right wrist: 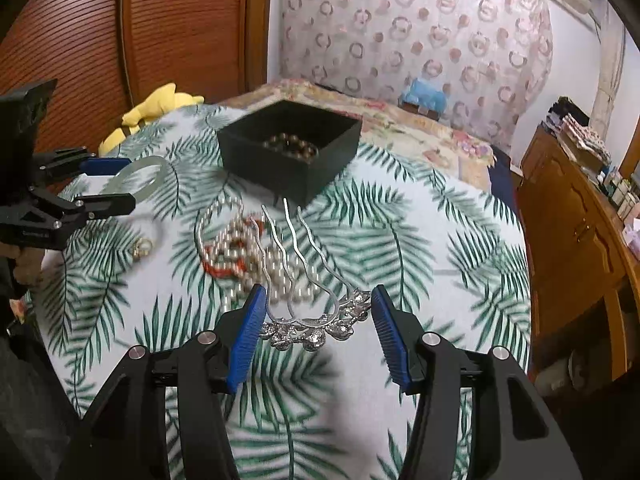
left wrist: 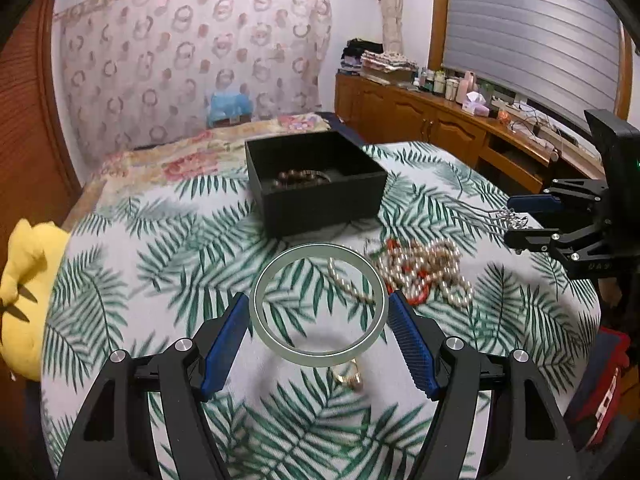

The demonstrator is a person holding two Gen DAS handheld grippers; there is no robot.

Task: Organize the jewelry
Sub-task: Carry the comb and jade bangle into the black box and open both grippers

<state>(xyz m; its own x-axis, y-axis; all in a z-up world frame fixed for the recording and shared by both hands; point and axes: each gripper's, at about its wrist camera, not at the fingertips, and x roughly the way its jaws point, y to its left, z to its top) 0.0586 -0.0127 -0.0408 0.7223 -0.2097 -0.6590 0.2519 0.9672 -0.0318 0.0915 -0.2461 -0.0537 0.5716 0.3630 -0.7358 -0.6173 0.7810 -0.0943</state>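
1. Left gripper (left wrist: 320, 322) of mine grips a pale green bangle (left wrist: 319, 305) by its two sides, blue pads (left wrist: 224, 340) pressed against the ring, lifted clear of the leaf-print cloth (left wrist: 160, 264).
2. Right gripper (right wrist: 316, 320) of mine clamps a silver hair comb (right wrist: 308, 308) across its jewelled head, wavy prongs pointing away from me.
3. Ahead of both grippers sits an open black box (left wrist: 316, 184) with a brown bead bracelet (left wrist: 302, 180) inside.
4. Between the grippers and the box lies a tangle of pearl and red-bead strands (left wrist: 420, 272), resting on the cloth.
5. Just below my left gripper, under the bangle, a small gold piece (left wrist: 350, 378) lies on the cloth; I cannot tell what it is.
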